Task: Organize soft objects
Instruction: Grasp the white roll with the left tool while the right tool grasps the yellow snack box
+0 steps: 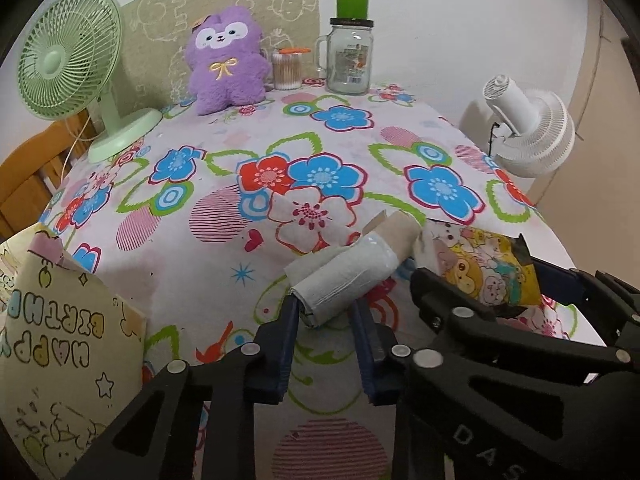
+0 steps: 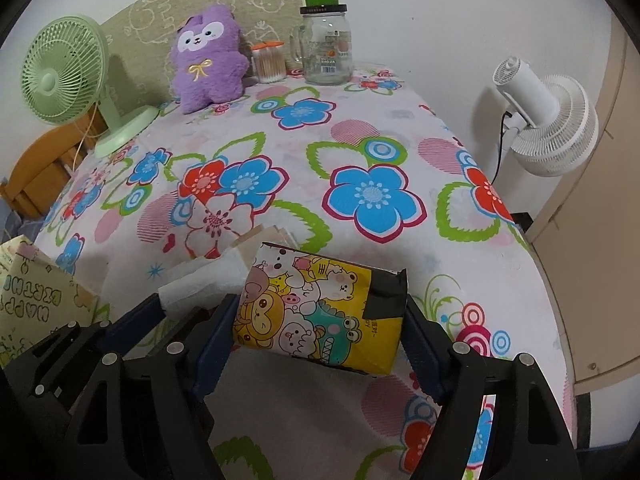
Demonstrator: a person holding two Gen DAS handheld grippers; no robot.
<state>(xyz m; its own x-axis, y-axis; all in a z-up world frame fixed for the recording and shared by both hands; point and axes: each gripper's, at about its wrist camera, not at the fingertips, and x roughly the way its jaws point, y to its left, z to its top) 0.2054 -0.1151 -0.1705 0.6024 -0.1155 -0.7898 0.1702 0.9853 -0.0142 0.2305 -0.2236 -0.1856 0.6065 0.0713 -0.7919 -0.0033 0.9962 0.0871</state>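
Left wrist: tablecloth [image 1: 340,136] beyond roll [image 1: 344,276].

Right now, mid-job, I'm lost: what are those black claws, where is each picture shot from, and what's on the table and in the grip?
No robot arm here: a person holds a two-finger gripper in each hand, and a fisheye camera on each looks along its fingers. In the left wrist view, the left gripper is shut on a taped paper roll; the right gripper shows beside it. In the right wrist view, the right gripper is shut on a yellow cartoon tissue pack. On the flowered tablecloth stand a purple plush, a green fan, a cotton swab jar and a glass jar. A white fan stands beside the table, and a birthday bag sits at near left.
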